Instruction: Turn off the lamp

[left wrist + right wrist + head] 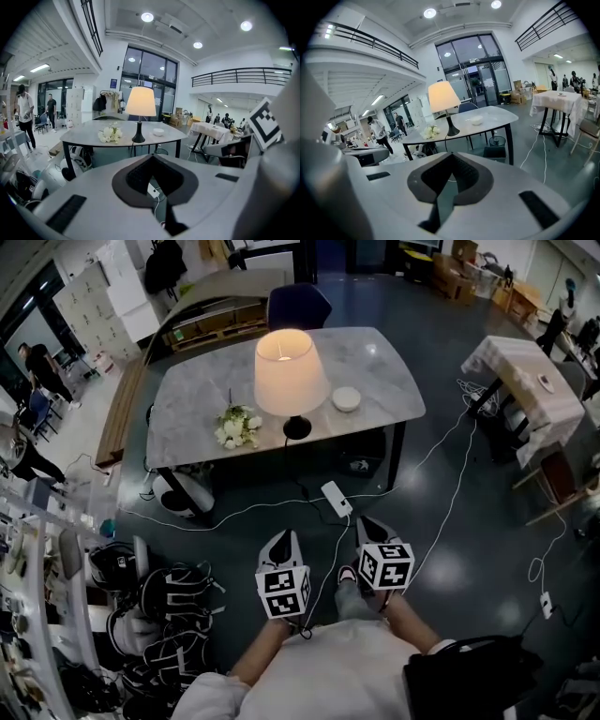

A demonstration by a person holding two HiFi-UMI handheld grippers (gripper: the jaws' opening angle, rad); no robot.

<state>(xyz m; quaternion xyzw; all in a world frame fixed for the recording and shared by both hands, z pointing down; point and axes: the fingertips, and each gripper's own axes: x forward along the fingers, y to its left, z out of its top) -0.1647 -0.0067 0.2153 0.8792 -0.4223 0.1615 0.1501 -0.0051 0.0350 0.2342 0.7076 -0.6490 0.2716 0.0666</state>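
A lit lamp (290, 371) with a cream shade and a black base stands on the grey marble table (192, 399), some way ahead of me. It shows as the lamp (140, 101) in the left gripper view and the lamp (443, 96) in the right gripper view, far beyond the jaws in both. My left gripper (281, 542) and right gripper (368, 526) hang side by side over the dark floor, well short of the table. Both are shut with nothing between the jaws, as the left gripper (151, 157) and the right gripper (451, 154) show in their own views.
White flowers (238, 426) and a white bowl (346, 398) flank the lamp. A white power strip (336, 498) with trailing cords lies on the floor before the table. Black bags (159, 615) crowd the left; a cloth-covered table (525, 381) stands right. A chair (298, 306) sits behind.
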